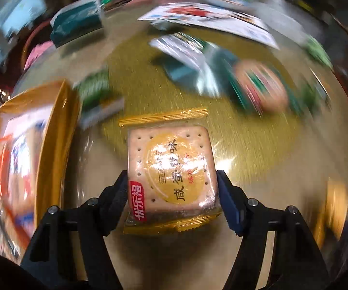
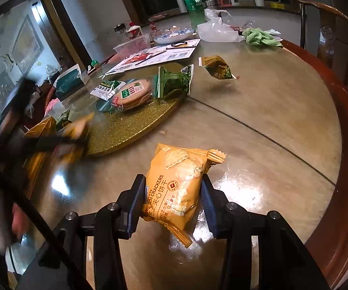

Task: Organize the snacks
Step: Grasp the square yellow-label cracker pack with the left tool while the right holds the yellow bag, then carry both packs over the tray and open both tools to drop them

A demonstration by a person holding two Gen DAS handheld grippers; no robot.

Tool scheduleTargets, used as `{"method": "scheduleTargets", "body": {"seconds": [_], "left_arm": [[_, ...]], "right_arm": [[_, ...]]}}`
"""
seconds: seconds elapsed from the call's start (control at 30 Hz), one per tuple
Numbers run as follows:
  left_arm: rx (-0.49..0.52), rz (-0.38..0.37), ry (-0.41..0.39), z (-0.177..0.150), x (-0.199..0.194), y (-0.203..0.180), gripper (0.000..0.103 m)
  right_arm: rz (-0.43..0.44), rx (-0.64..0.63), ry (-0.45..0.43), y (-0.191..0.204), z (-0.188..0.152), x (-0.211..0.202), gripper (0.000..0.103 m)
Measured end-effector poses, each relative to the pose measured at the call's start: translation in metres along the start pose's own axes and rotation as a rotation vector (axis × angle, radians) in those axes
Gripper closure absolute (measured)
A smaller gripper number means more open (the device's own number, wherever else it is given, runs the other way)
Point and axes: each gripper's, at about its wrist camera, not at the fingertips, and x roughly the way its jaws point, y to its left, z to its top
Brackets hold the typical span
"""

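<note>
Left tongs (image 1: 172,193) clamped on square cracker pack (image 1: 171,171), held over surface (image 1: 270,181) near gold mat (image 1: 135,72). Right tongs (image 2: 172,205) gripping orange sandwich-cracker pack (image 2: 176,183) above near surface. Round green-wrapped biscuit pack (image 2: 135,93) on mat, far left.

Orange cracker packet (image 2: 176,188) between right gripper (image 2: 172,205) jaws

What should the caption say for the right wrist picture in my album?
Right tongs squeeze an orange cracker packet above the shiny round table.
</note>
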Motion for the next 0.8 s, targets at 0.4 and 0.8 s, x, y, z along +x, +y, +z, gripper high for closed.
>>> {"method": "scheduleTargets", "body": {"seconds": [0.4, 0.8], "left_arm": [[0.061, -0.059, 0.007, -0.115, -0.053, 0.013, 0.021], [-0.003, -0.155, -0.089, -0.124, -0.083, 0.029, 0.032]], "right_arm": [[0.014, -0.066, 0.017, 0.011, -0.001, 0.003, 0.059], [0.152, -0.066, -0.015, 0.022, -0.009, -0.020, 0.061]]}}
